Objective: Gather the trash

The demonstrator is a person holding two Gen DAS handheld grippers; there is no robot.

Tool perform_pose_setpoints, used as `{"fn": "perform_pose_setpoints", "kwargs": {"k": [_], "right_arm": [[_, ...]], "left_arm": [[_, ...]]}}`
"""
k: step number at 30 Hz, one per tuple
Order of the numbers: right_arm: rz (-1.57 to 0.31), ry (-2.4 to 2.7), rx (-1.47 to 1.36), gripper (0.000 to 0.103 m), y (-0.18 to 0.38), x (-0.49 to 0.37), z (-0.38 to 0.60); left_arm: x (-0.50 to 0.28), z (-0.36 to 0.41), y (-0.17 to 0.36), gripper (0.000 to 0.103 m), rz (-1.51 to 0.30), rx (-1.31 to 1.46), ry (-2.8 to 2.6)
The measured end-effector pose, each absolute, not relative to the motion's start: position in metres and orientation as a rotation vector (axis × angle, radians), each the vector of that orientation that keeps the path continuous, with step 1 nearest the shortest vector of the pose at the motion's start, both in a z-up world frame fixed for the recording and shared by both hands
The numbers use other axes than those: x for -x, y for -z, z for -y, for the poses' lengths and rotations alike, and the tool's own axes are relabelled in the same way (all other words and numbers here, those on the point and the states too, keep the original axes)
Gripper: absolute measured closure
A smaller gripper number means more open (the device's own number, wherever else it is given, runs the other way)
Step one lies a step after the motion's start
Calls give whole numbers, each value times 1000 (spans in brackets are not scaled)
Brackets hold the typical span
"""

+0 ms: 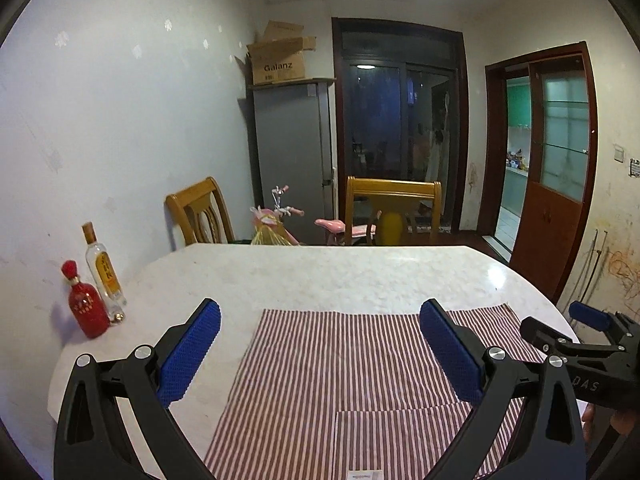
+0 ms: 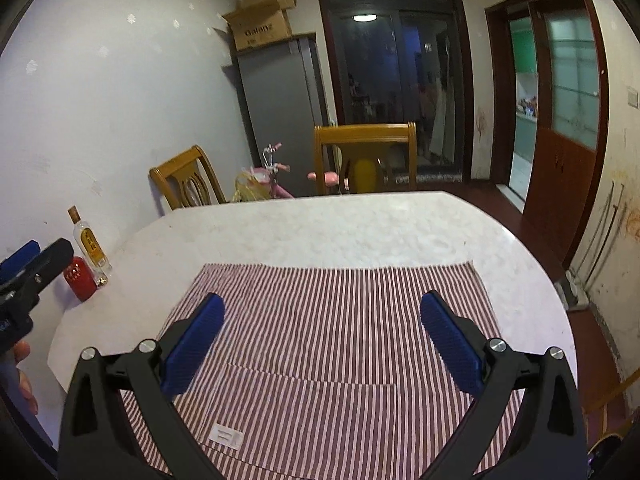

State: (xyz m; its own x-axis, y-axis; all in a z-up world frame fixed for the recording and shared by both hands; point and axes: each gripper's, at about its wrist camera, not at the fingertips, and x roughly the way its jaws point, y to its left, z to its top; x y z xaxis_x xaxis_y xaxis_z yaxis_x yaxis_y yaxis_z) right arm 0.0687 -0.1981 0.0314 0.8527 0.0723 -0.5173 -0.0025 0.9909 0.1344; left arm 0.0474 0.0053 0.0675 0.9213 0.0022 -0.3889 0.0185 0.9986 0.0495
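No loose trash shows on the table in either view. My left gripper [image 1: 320, 312] is open and empty above the near left part of a red-and-white striped cloth [image 1: 340, 380]. My right gripper [image 2: 322, 304] is open and empty above the same cloth [image 2: 320, 320]. The right gripper also shows at the right edge of the left wrist view [image 1: 560, 326]. The left gripper's fingers [image 2: 24, 254] show at the left edge of the right wrist view. A small white label [image 2: 226, 436] is sewn on the cloth's near edge.
A white marble table [image 1: 320, 272] bears the cloth. A red bottle [image 1: 86, 312] and a clear bottle [image 1: 104, 272] stand at its left edge by the wall. Two wooden chairs [image 1: 394, 208] stand behind, with a pink child's bike [image 1: 280, 220], a grey fridge [image 1: 292, 148] and a cardboard box [image 1: 280, 58].
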Motion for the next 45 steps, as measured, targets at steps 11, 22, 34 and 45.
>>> {"fn": "perform_pose_setpoints", "kwargs": {"k": [11, 22, 34, 45], "right_arm": [[-509, -37, -119, 5, -45, -55, 199], [-494, -37, -116, 5, -48, -49, 199], [-490, -35, -124, 5, -50, -48, 201], [-498, -22, -129, 5, -48, -49, 204]], "left_arm": [[-27, 1, -80, 6, -365, -45, 9], [-23, 5, -81, 6, -368, -66, 17], [-22, 4, -83, 6, -363, -59, 15], [-25, 4, -82, 6, -373, -59, 19]]}}
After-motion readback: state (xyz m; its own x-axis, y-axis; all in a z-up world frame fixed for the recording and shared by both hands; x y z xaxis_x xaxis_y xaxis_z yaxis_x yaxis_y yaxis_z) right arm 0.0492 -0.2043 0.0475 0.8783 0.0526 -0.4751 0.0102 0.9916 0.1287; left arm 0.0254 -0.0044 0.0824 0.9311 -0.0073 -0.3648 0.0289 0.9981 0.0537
